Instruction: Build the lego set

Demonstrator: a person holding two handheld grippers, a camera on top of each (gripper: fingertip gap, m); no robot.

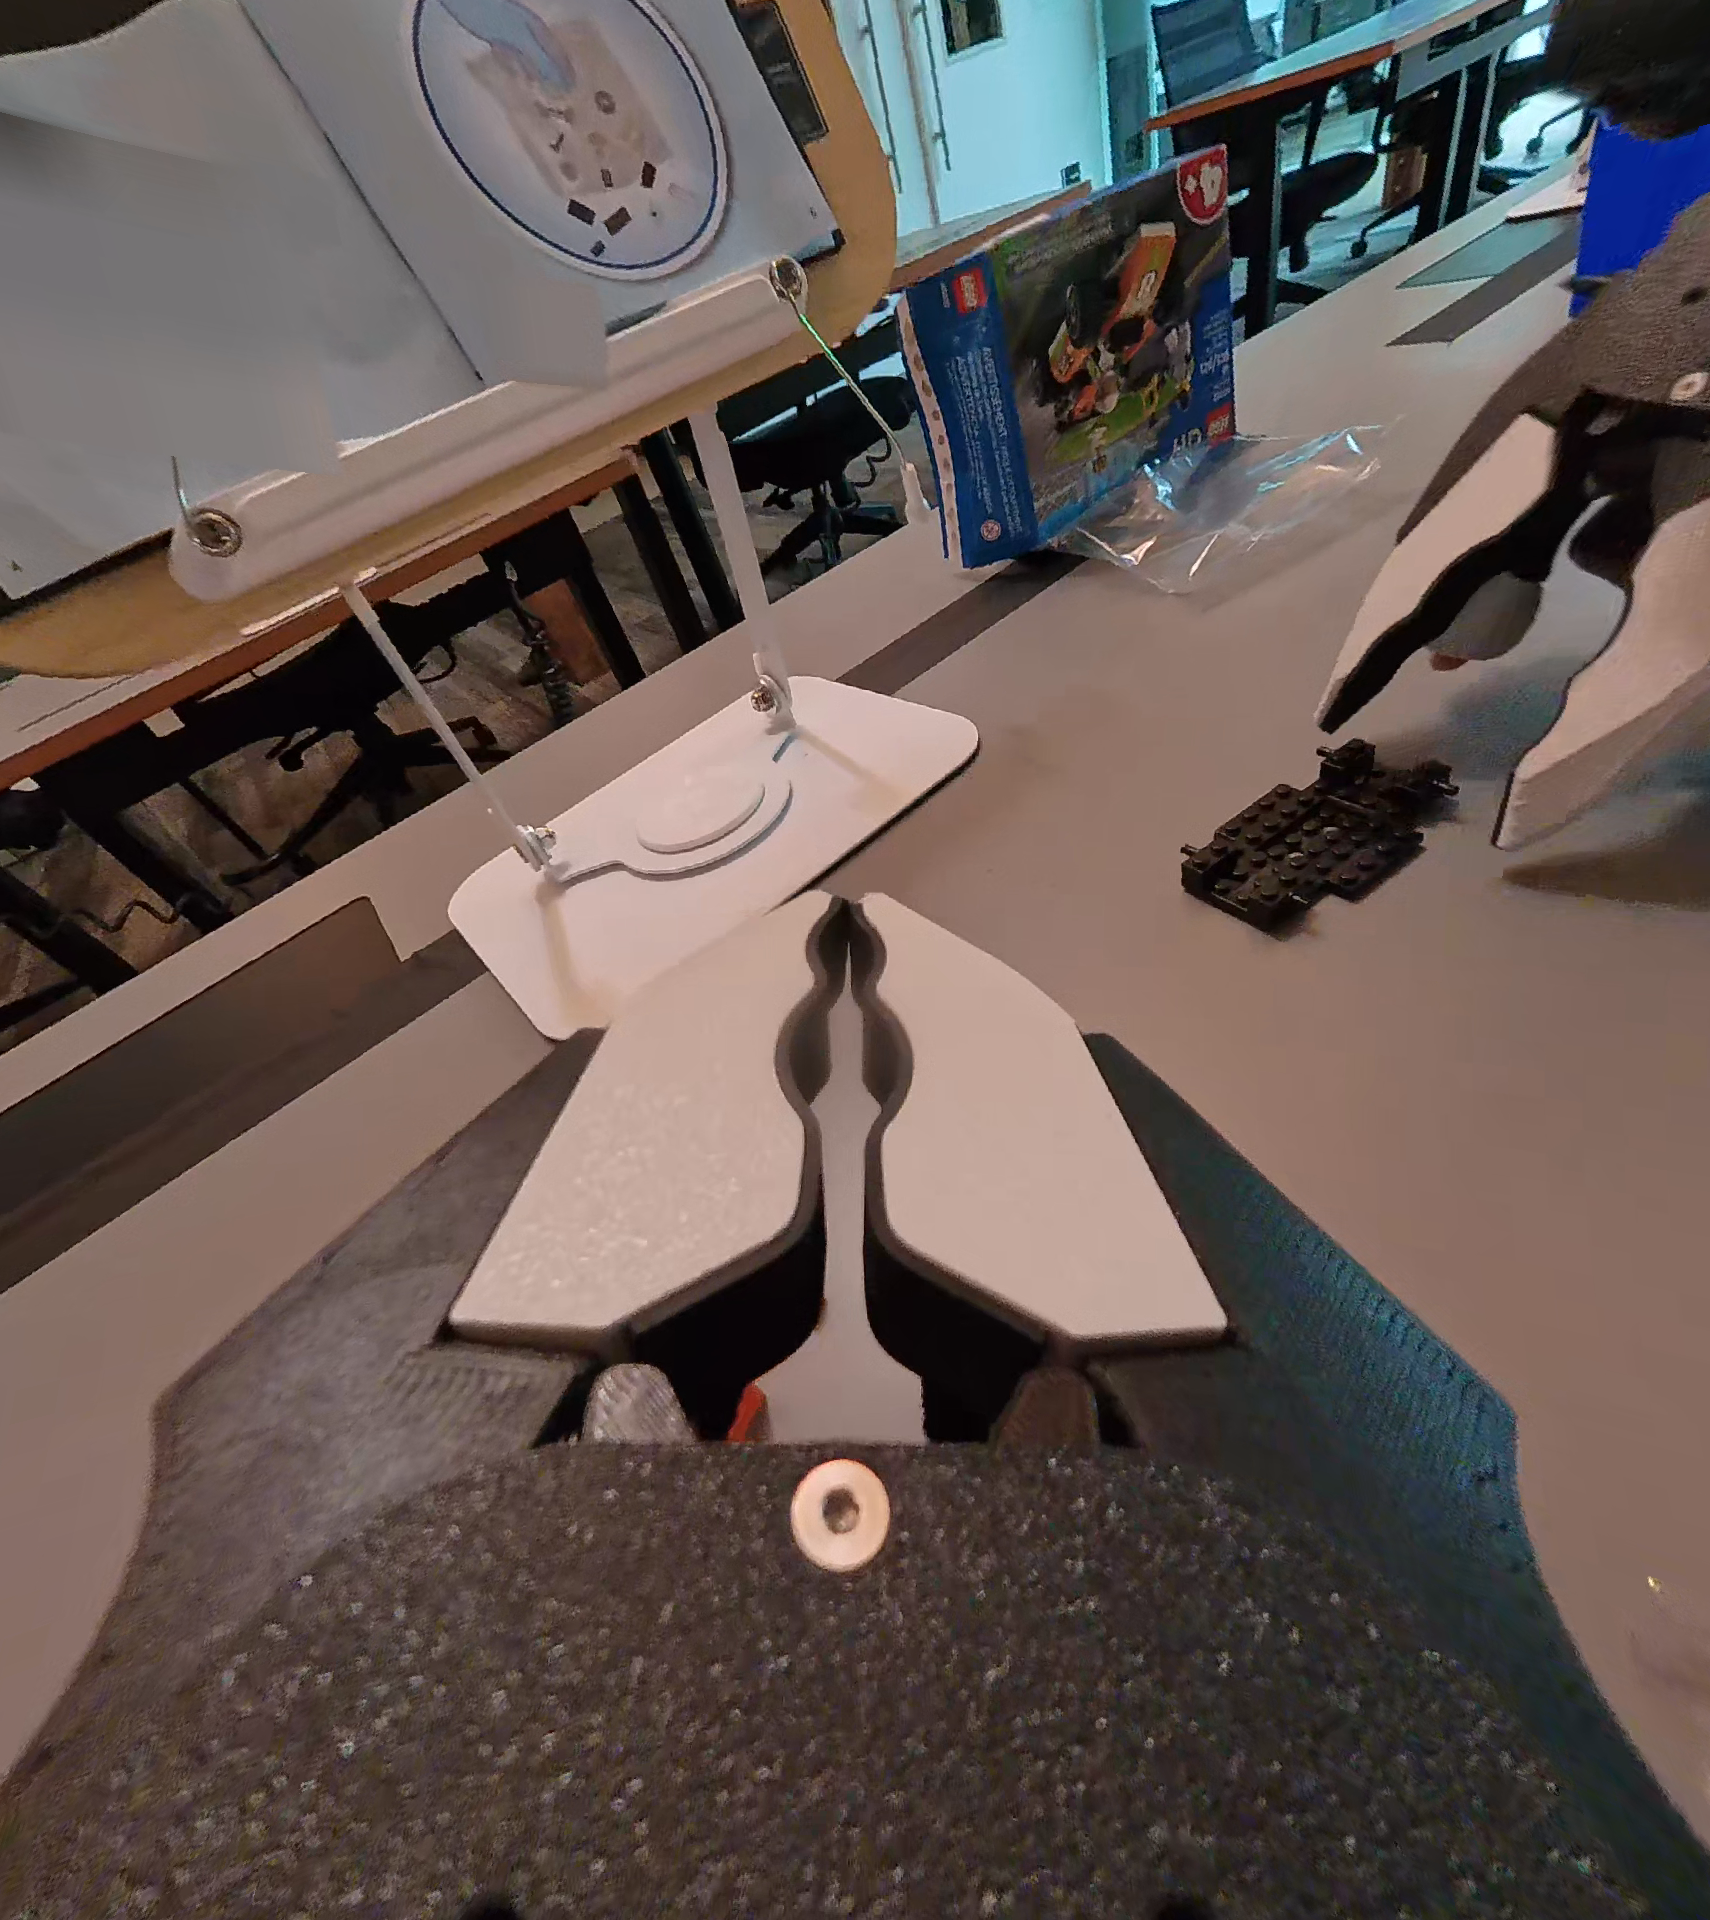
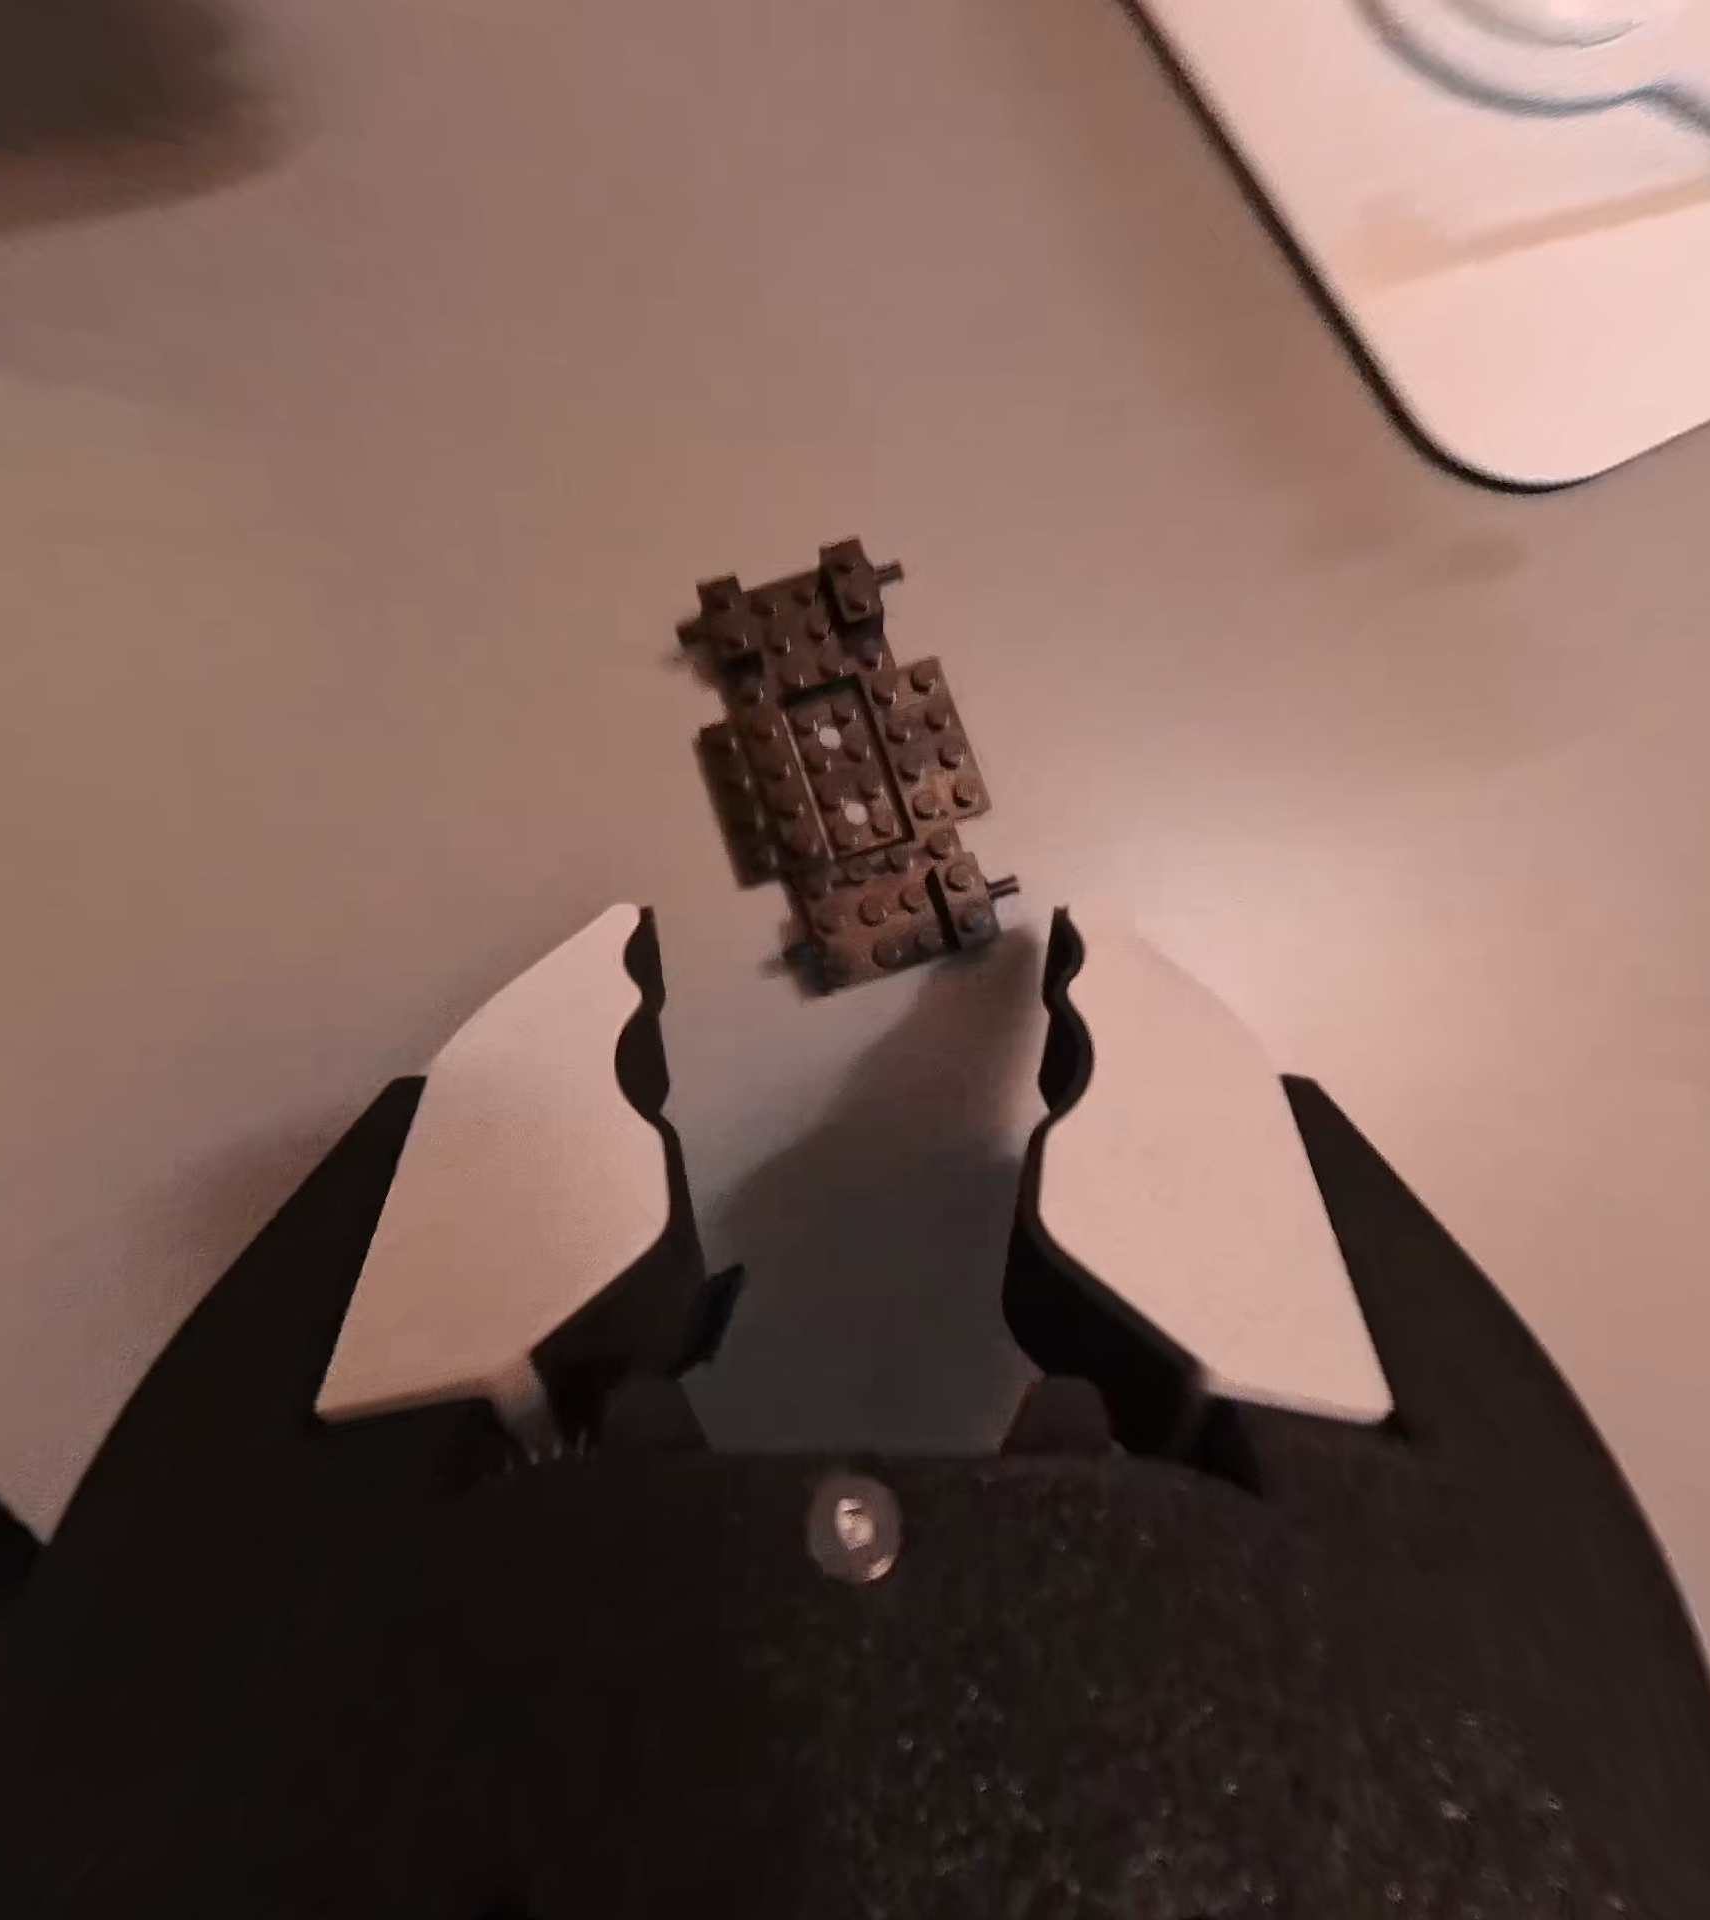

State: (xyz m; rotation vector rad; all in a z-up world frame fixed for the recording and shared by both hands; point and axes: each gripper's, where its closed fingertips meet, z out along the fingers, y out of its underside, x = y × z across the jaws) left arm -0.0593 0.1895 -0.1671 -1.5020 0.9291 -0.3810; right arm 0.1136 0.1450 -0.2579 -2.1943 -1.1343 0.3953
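Left gripper (image 1: 846,914): fingers pressed together, tips meeting, nothing between them, pointing level and forward. Right gripper (image 2: 851,920): fingers spread wide apart, empty, angled steeply downward, tips held low.

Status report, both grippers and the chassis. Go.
Left gripper shut, empty, near the stand base. Right gripper open, poised over the black chassis, not touching. Chassis flat on table, nothing blocking.

White stand base (image 1: 861,748) flat on the grey table (image 1: 1350,1195), near its far edge, holding up a tilted board (image 1: 830,343). Crumpled clear plastic bag (image 1: 1235,499) farther right along that edge. Office chairs (image 1: 830,457) beyond.
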